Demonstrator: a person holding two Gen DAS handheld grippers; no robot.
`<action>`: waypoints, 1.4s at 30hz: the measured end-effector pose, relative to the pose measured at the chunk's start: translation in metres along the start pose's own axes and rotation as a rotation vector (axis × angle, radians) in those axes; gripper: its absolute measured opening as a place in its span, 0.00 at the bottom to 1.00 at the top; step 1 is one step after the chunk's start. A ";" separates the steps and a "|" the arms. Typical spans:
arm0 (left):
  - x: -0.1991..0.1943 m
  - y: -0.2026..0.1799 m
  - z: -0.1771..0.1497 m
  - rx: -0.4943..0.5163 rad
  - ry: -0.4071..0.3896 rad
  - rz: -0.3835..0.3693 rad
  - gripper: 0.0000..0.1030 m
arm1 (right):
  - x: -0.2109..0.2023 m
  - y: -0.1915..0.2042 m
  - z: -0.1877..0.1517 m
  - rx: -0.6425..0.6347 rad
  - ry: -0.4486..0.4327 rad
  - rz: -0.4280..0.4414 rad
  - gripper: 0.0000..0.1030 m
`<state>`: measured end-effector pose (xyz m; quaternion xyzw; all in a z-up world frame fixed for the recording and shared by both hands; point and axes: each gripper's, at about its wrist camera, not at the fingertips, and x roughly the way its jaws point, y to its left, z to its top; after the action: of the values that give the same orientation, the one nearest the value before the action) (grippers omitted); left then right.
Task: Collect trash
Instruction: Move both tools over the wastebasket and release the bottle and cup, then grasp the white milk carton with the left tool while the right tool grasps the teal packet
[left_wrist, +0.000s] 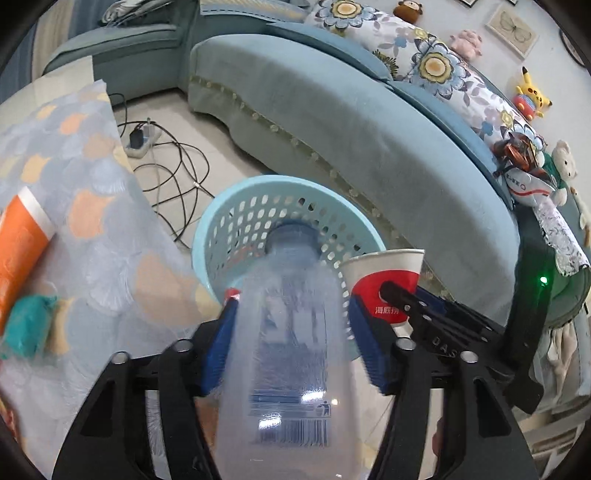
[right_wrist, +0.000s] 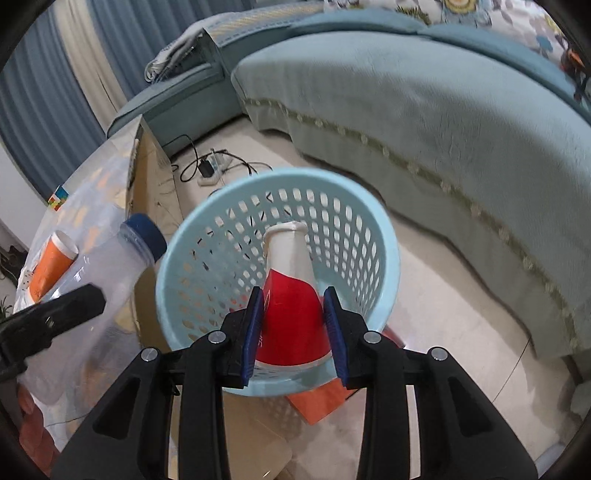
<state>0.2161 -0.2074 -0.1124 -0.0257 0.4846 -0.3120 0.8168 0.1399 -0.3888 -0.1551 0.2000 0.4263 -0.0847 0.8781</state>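
A round light-blue perforated plastic basket (right_wrist: 277, 280) is seen on the floor beside the teal sofa (right_wrist: 424, 122). A clear plastic bottle with a blue cap (left_wrist: 284, 332) is clamped by the left gripper (left_wrist: 291, 328), cap toward the basket. A red-and-white paper cup (right_wrist: 291, 295) is gripped by the right gripper (right_wrist: 293, 328) over the basket's opening.

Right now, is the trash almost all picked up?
Nothing looks dropped in yet: the blue basket shows only its own holes. In hand: the left gripper clamps a clear bottle, and the right gripper clamps a red paper cup, both aimed at the basket. Left: an orange tube and a teal wad on the table.
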 end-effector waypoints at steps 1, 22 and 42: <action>-0.001 0.002 -0.001 -0.004 -0.005 -0.001 0.65 | 0.002 -0.001 0.001 0.006 0.005 0.001 0.30; -0.116 0.033 -0.016 -0.109 -0.232 -0.041 0.69 | -0.063 0.052 0.004 -0.088 -0.127 0.104 0.44; -0.291 0.236 -0.174 -0.574 -0.461 0.318 0.69 | -0.080 0.250 -0.056 -0.446 -0.163 0.276 0.43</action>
<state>0.0921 0.1835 -0.0601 -0.2470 0.3541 -0.0199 0.9018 0.1301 -0.1402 -0.0536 0.0501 0.3309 0.1158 0.9352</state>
